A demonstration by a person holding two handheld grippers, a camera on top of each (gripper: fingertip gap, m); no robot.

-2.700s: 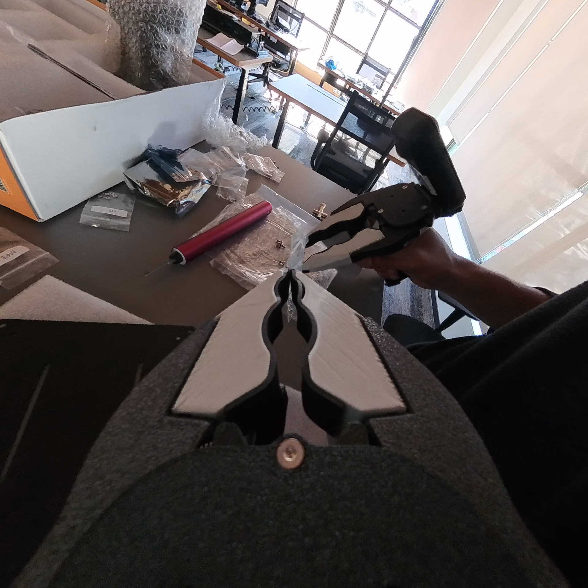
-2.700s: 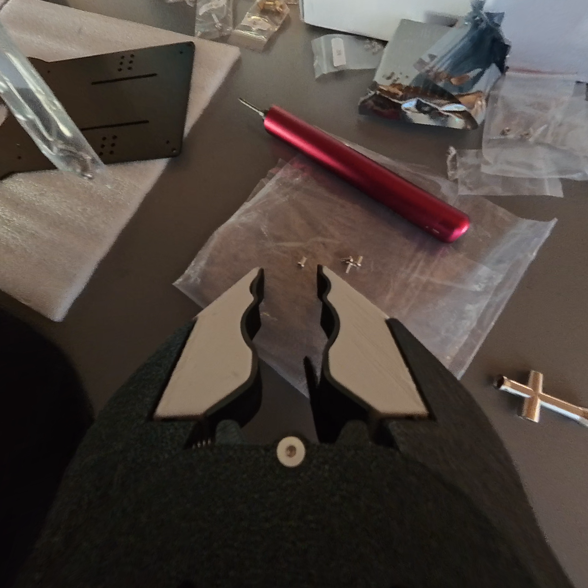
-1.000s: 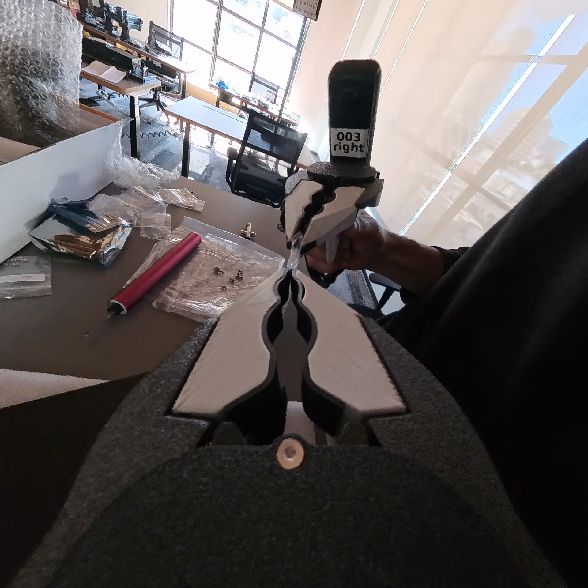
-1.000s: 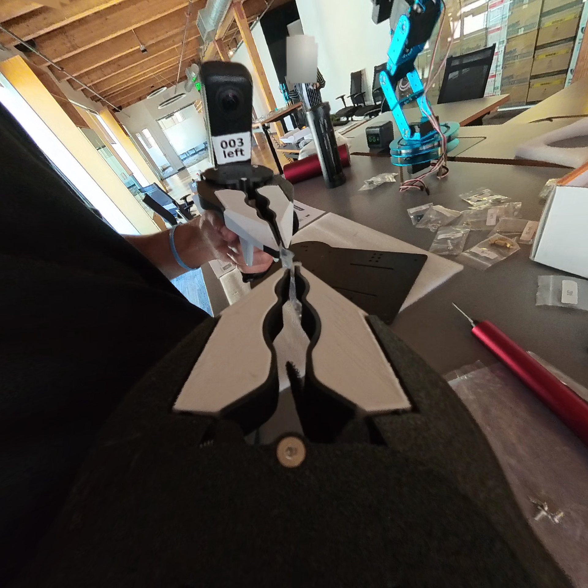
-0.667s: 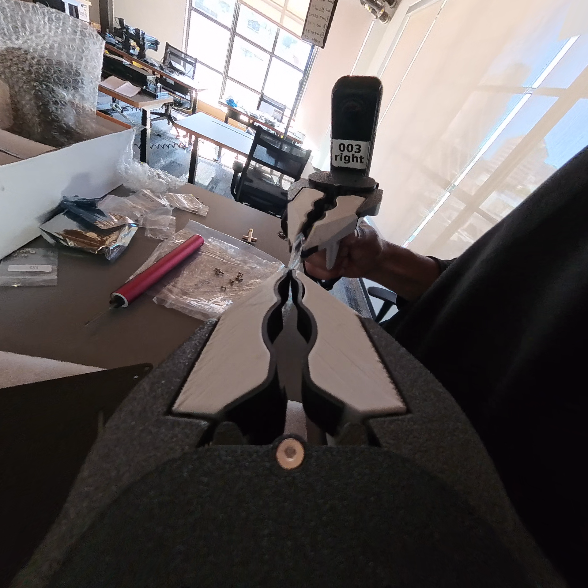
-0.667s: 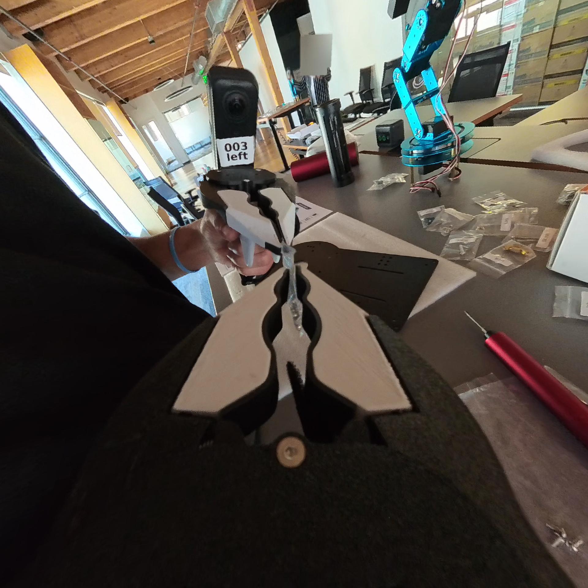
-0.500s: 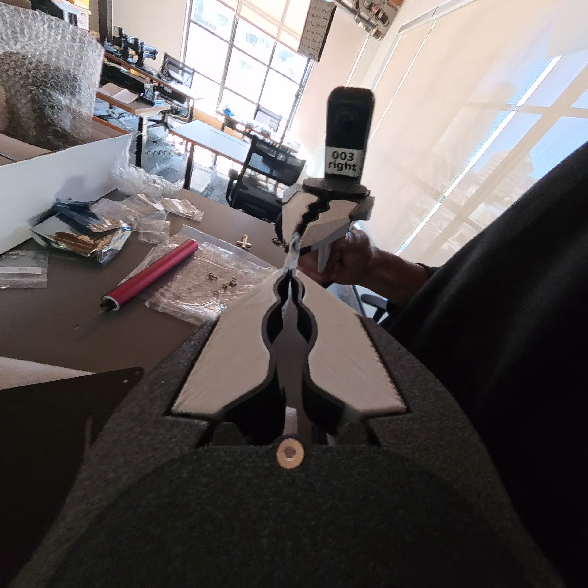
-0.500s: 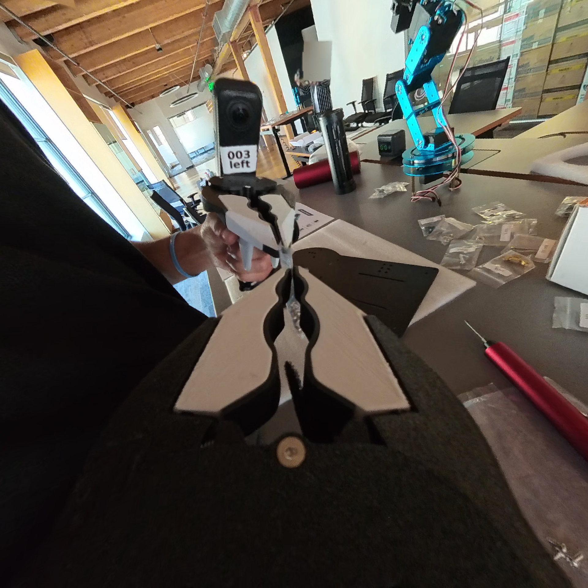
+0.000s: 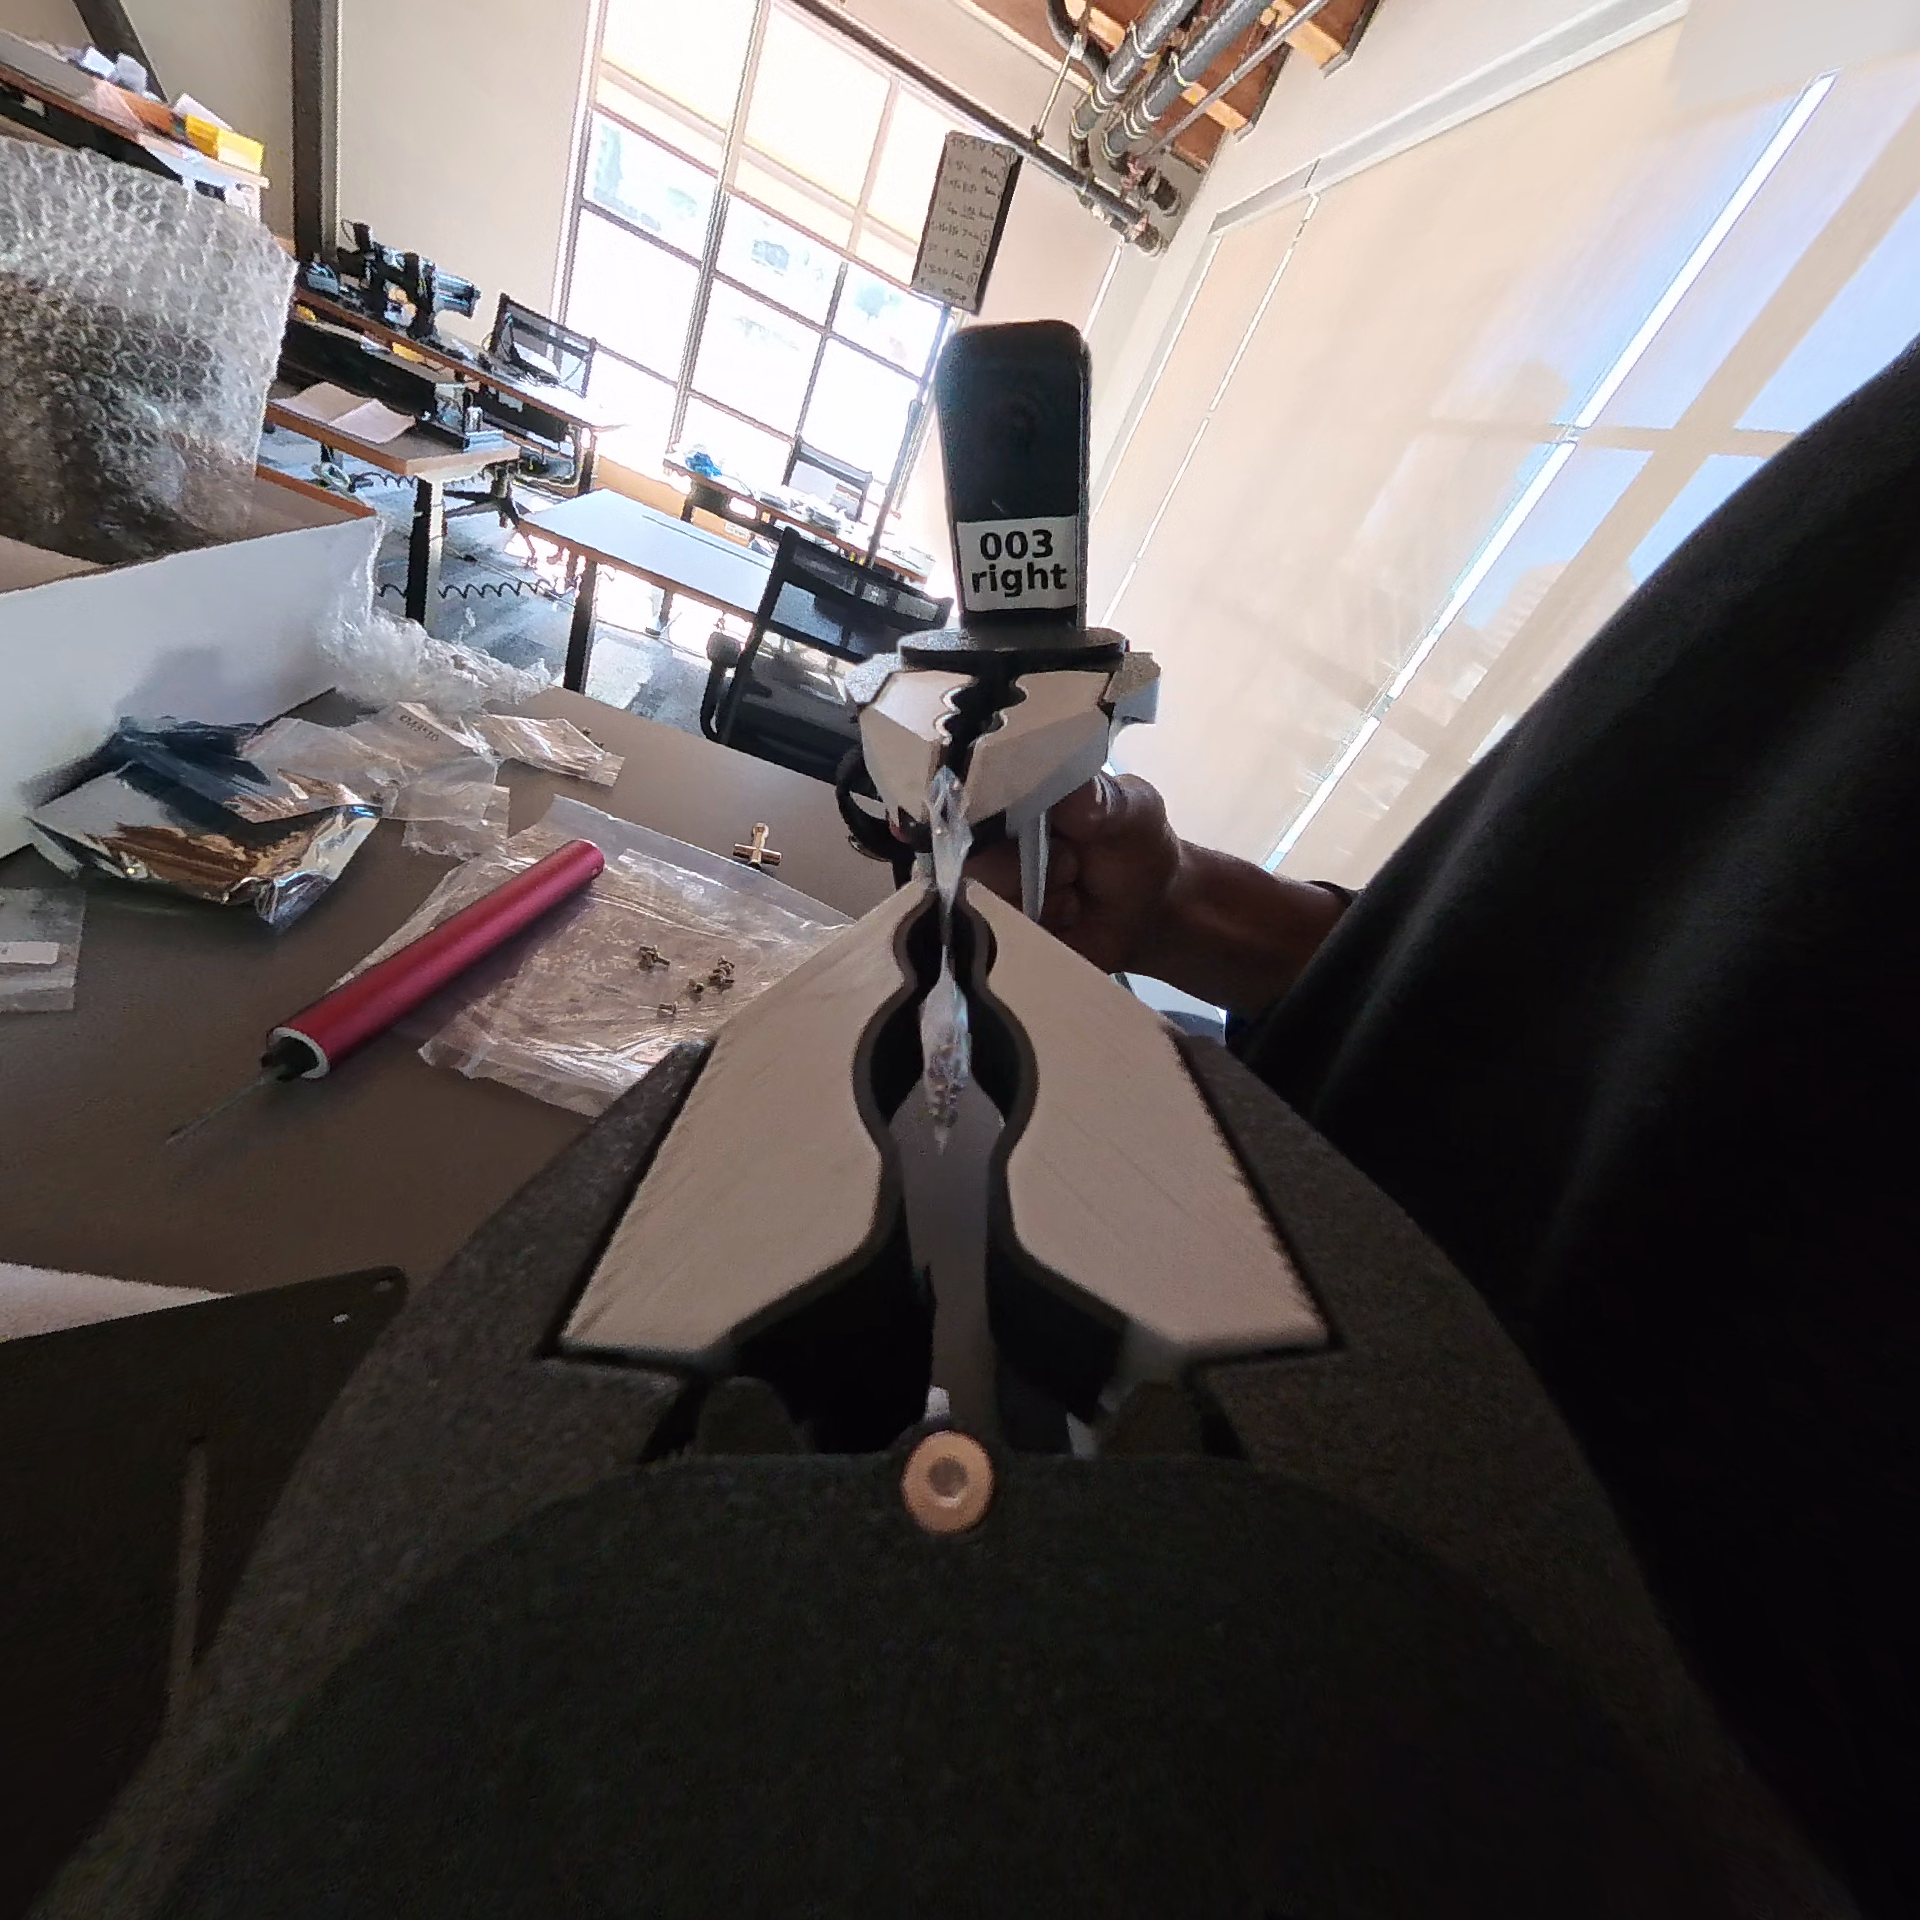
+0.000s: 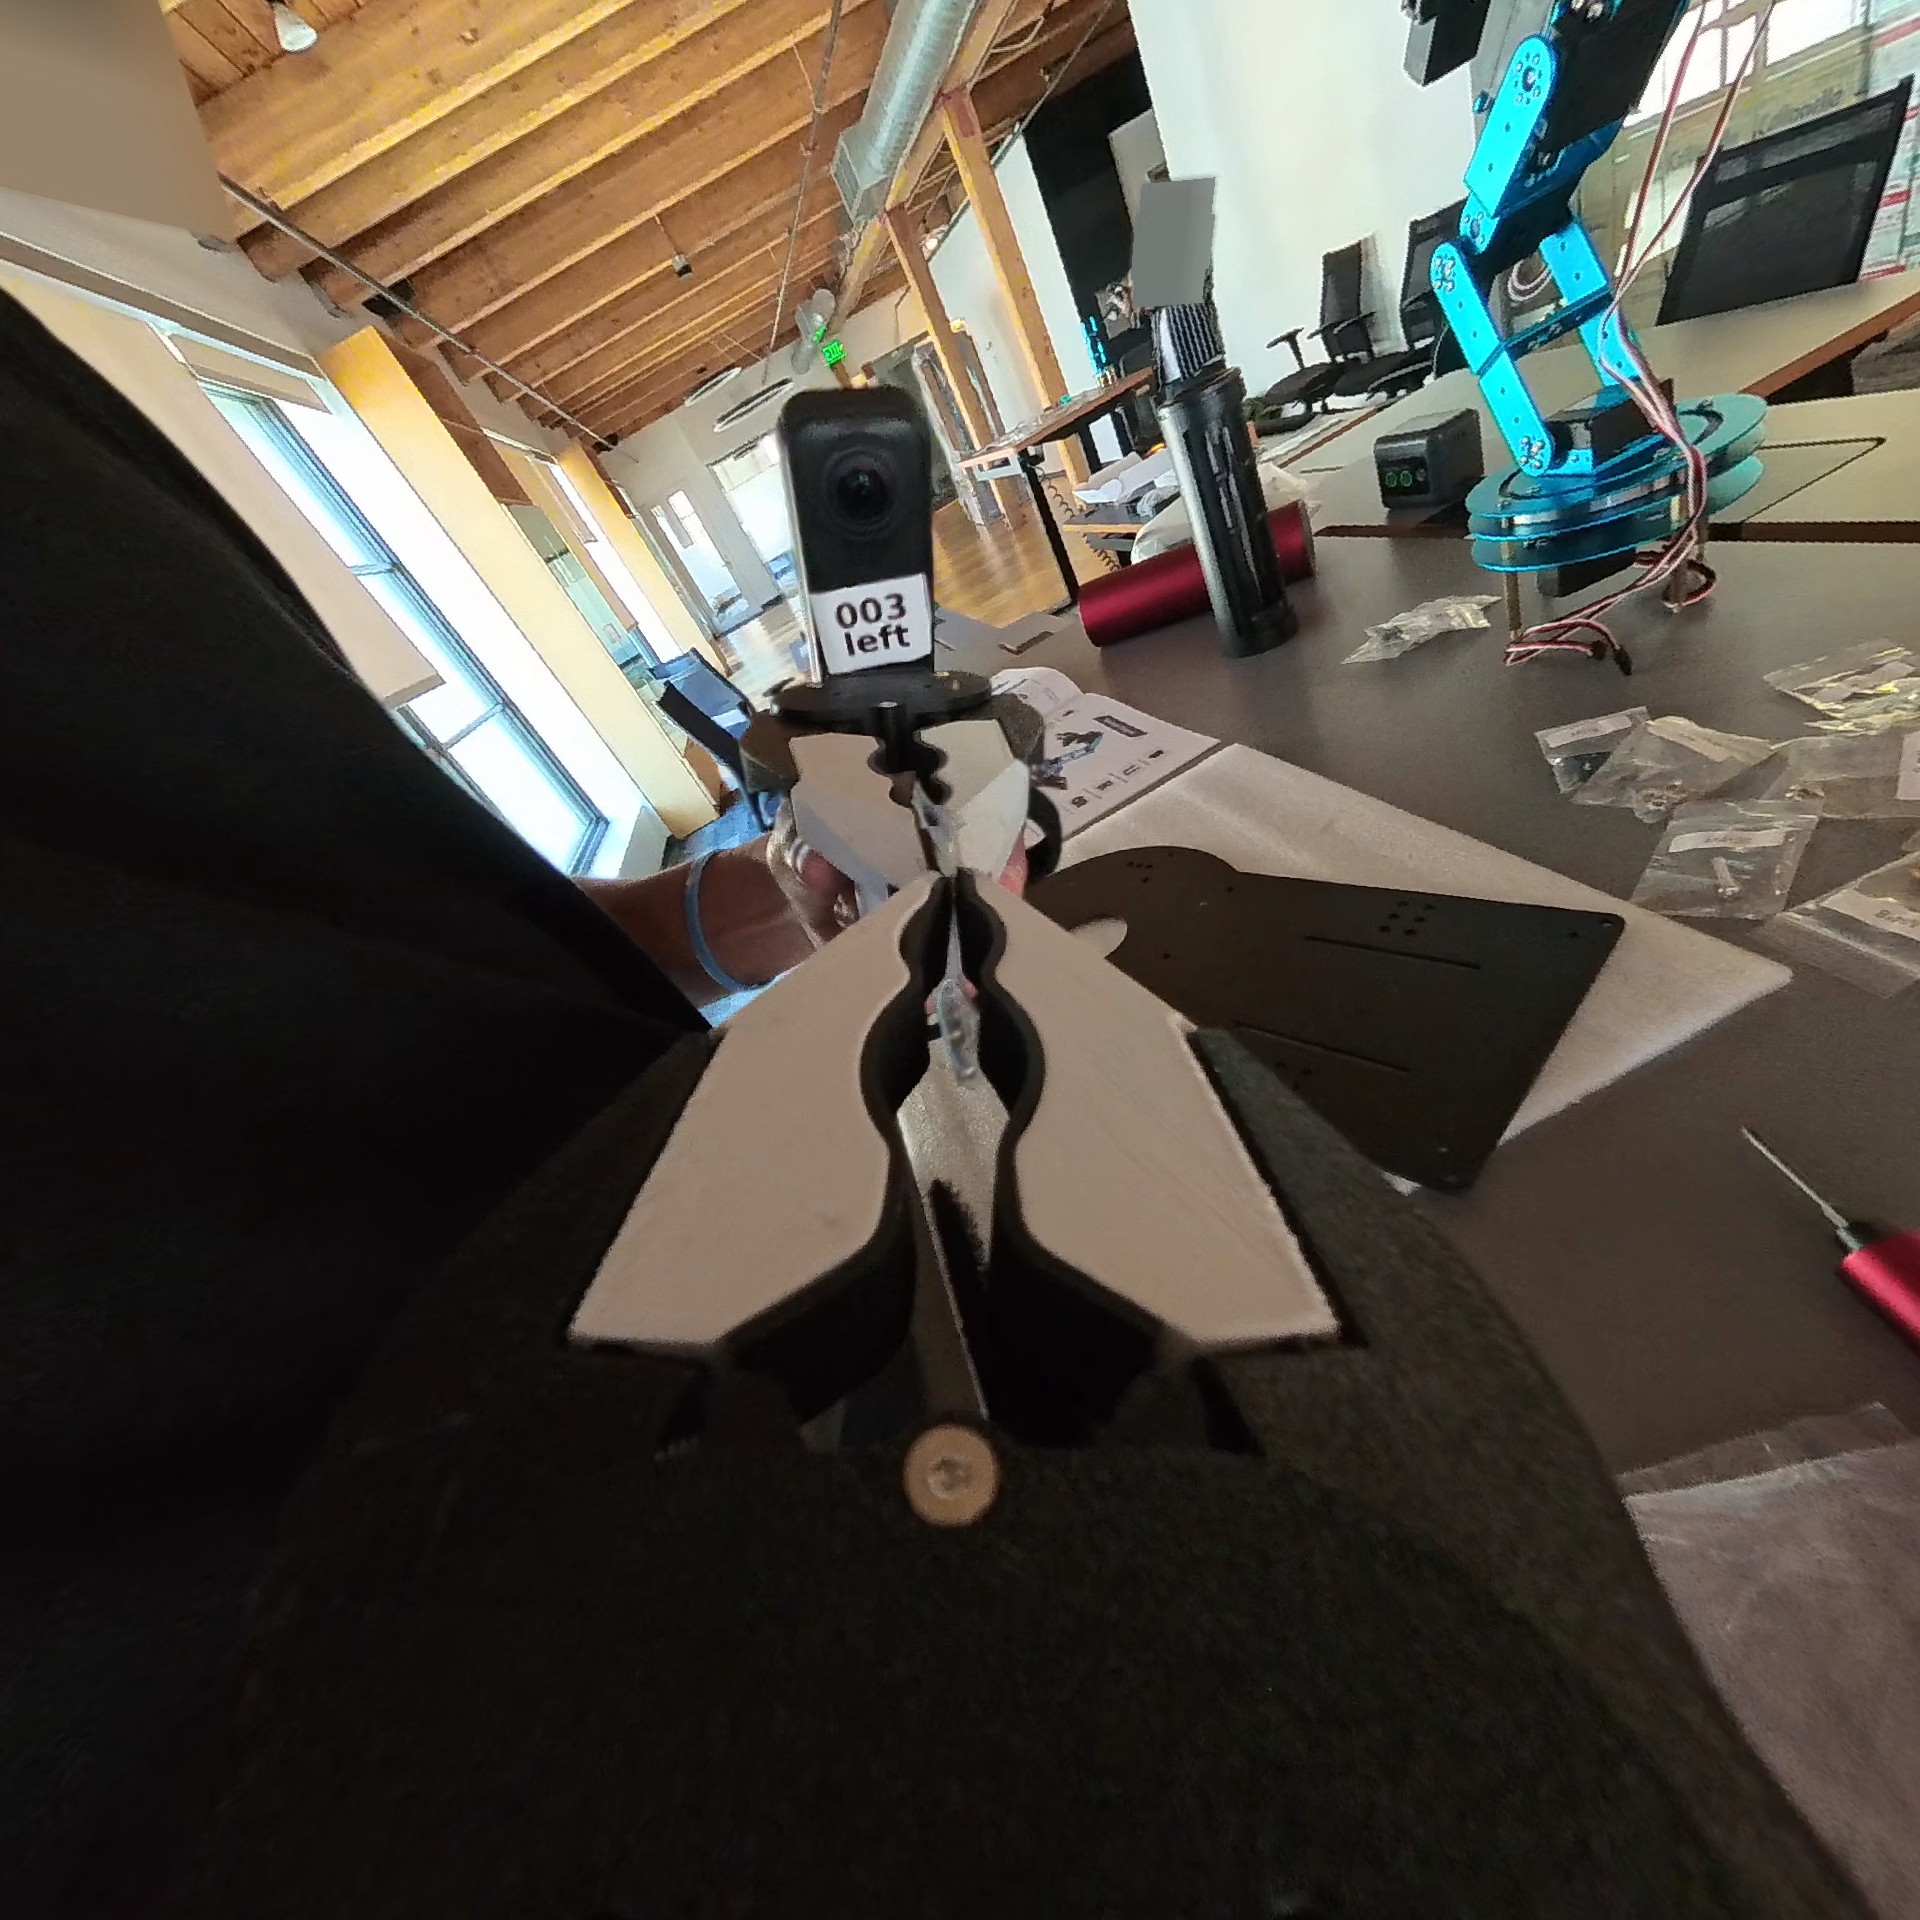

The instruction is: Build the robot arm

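Both grippers face each other tip to tip above the desk (image 9: 343, 1164), clenched on opposite ends of one small clear plastic bag (image 9: 948, 1023) stretched between them. Left gripper (image 9: 943, 902) pinches the bag at its fingertips; right gripper (image 10: 948, 891) does the same, and each appears in the other's view, held by a hand (image 9: 1117, 883). The bag's long axis runs straight along the line from one gripper to the other, edge-on to both cameras, with a few tiny screws visible inside, too small to count.

Below, on the desk, lies one red cylindrical screwdriver (image 9: 442, 945), its thin bit pointing toward the near edge. It rests partly on a flat clear bag (image 9: 613, 987) carrying several loose screws (image 9: 691, 977). One small metal cross-shaped key (image 9: 755, 844) sits beyond it. One black perforated plate (image 10: 1382, 997) lies on white foam (image 10: 1652, 997). Farther back stand one blue robot arm (image 10: 1558, 312) and one tall black bottle (image 10: 1231, 509).
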